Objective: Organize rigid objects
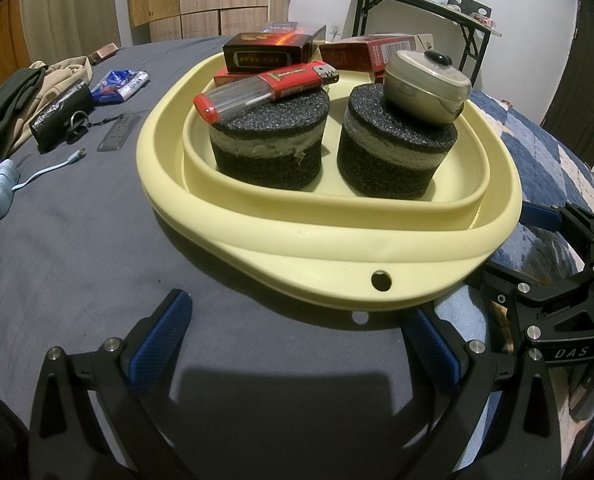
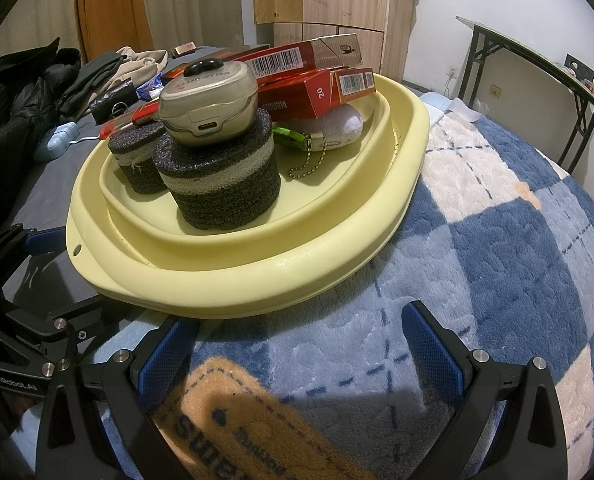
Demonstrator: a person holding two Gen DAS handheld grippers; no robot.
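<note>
A pale yellow basin (image 1: 297, 236) (image 2: 257, 280) sits on the bed. In it stand two black foam cylinders (image 1: 269, 140) (image 2: 221, 188). A red screwdriver case (image 1: 265, 88) lies on the left cylinder. A grey earbud case (image 1: 425, 84) (image 2: 209, 100) rests on the right one. Red and black cartons (image 1: 273, 46) (image 2: 317, 76) are stacked at the back, over a white plush keychain (image 2: 333, 128). My left gripper (image 1: 301, 340) is open and empty just in front of the basin. My right gripper (image 2: 301, 344) is open and empty over the blanket, beside the basin's near rim.
A grey sheet (image 1: 77, 240) carries clothes (image 1: 21, 96), a black pouch (image 1: 61, 114), a tissue pack (image 1: 121, 86), a mesh strip (image 1: 119, 132) and a blue charger with cable (image 1: 1, 188). A blue checked blanket (image 2: 497, 260) lies to the right. A folding table (image 1: 437, 20) stands behind.
</note>
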